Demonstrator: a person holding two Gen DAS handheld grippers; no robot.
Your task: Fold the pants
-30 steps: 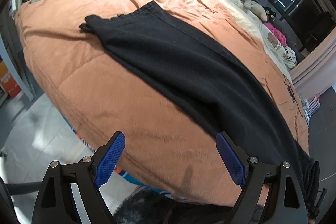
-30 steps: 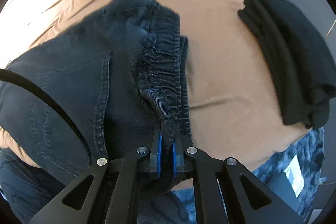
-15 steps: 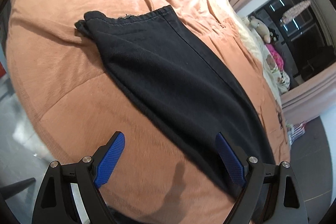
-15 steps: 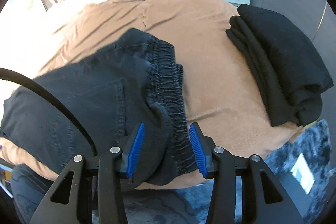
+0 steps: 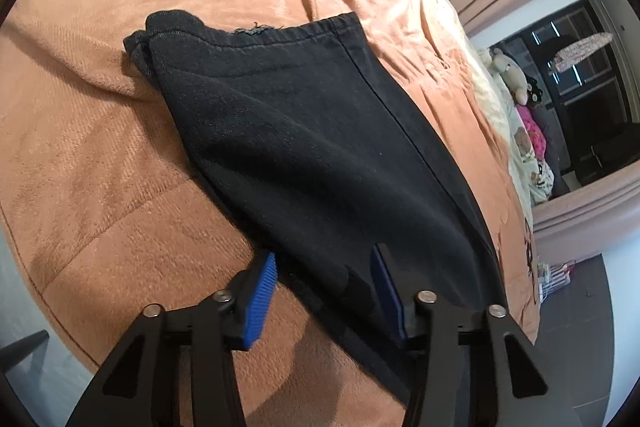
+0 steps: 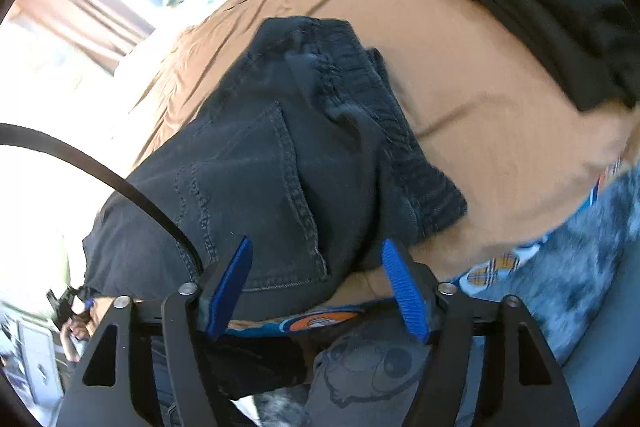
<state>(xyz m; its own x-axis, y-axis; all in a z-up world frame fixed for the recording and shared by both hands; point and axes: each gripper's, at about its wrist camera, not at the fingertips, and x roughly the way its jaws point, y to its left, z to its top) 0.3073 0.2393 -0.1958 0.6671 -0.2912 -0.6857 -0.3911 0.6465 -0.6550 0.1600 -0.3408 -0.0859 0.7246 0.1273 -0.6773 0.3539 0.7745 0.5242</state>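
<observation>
Lying stretched across the bed (image 5: pixel 120 167) on its orange-brown blanket: dark pants (image 5: pixel 304 147), both legs stacked, hems toward the far side in the left wrist view, one hem frayed. In the right wrist view, showing the pants' other end (image 6: pixel 256 179), with the gathered waistband (image 6: pixel 384 115) bunched and a stitched back pocket facing up, close to the bed's near edge.

Left tongs (image 5: pixel 324 291) straddling the near edge of the pant legs, having just been closing, blue pads set either side of the fabric at a middling gap; not possible to tell whether pressing yet.

Right tongs (image 6: pixel 320 287) standing wide, having just been opening, hanging just over the seat of the pants near the bed's edge, gripping nothing.

Sitting apart on the blanket at the upper right of the right wrist view: a folded black garment (image 6: pixel 552 7). Resting at the bed's far side: soft toys (image 5: pixel 516 83).
</observation>
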